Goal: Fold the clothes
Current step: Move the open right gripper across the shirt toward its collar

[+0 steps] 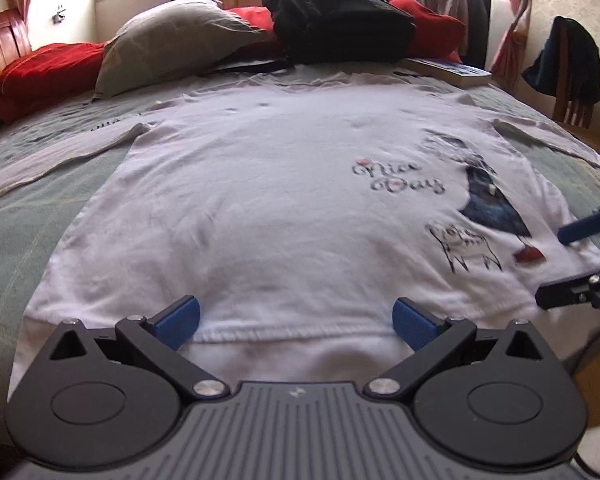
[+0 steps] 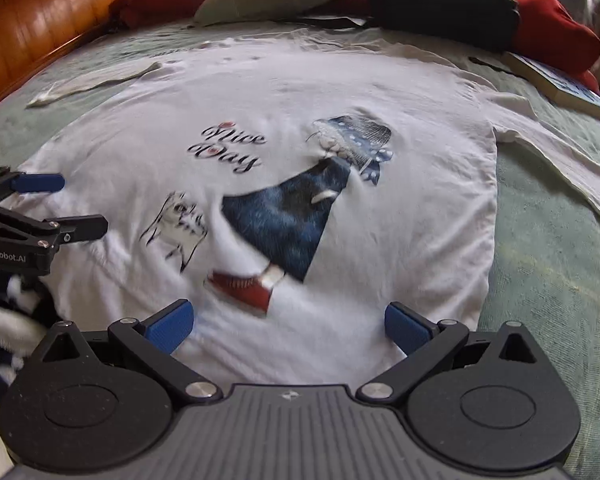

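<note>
A white long-sleeved T-shirt with a "Nice Day" print lies flat and face up on the bed, hem toward me; it also shows in the right wrist view. My left gripper is open and empty, just above the hem at its left part. My right gripper is open and empty above the hem's right part, near the printed red shoe. The right gripper shows at the right edge of the left wrist view. The left gripper shows at the left edge of the right wrist view.
A green bedspread covers the bed. At the head lie a grey pillow, red bedding, a black backpack and a book. A wooden headboard stands left. A chair with clothes stands right.
</note>
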Tool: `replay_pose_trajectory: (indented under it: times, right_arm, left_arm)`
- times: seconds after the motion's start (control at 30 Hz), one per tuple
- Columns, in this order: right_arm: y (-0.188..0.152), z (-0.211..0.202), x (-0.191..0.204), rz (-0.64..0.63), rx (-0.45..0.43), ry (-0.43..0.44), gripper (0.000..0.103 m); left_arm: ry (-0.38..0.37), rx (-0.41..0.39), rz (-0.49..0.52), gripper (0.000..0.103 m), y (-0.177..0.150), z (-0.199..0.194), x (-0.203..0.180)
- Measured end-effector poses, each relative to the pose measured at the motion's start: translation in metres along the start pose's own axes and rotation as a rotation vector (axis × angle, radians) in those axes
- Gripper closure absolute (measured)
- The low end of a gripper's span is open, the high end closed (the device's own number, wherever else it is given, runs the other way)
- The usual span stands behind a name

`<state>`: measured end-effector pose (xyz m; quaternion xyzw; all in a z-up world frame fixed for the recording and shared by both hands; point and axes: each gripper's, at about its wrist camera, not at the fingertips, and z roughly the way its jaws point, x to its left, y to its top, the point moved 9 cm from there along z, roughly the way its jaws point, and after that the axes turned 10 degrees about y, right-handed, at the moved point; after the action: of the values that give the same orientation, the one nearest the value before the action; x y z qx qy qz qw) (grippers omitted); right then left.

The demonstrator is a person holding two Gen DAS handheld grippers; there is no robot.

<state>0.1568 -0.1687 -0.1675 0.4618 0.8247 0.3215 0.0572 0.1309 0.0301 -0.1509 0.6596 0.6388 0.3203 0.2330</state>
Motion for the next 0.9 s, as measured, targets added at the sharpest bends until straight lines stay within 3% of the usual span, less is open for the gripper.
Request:
replay_pose_trajectory:
  times: [0.13, 0.2, 0.3, 0.5, 0.7, 0.9]
  right_arm:
    - [0.014, -0.013, -0.010, 0.032, -0.024, 0.028, 0.000]
    - [0.027, -0.020, -0.020, 0.057, -0.055, 0.035, 0.000]
    - [0.061, -0.028, -0.048, 0.115, -0.116, 0.024, 0.000]
    - [0.147, -0.034, -0.127, 0.253, -0.210, -0.058, 0.000]
    - [0.219, 0.008, -0.199, 0.475, -0.183, 0.007, 0.000]
    - [0.236, 0.066, -0.244, 0.635, -0.110, -0.005, 0.000]
  left_arm:
    - [-0.031, 0.007, 0.014, 0.001, 0.004, -0.015, 0.003]
    - [0.000, -0.013, 0.015, 0.001, 0.017, -0.018, 0.008]
    - [0.026, -0.039, 0.014, 0.001, 0.037, -0.018, 0.012]
    - [0.004, -0.075, 0.014, 0.001, 0.073, -0.008, 0.010]
    - [0.003, -0.073, -0.027, 0.001, 0.099, 0.017, 0.024]
    - [0.013, -0.045, -0.064, 0.001, 0.107, 0.042, 0.046]
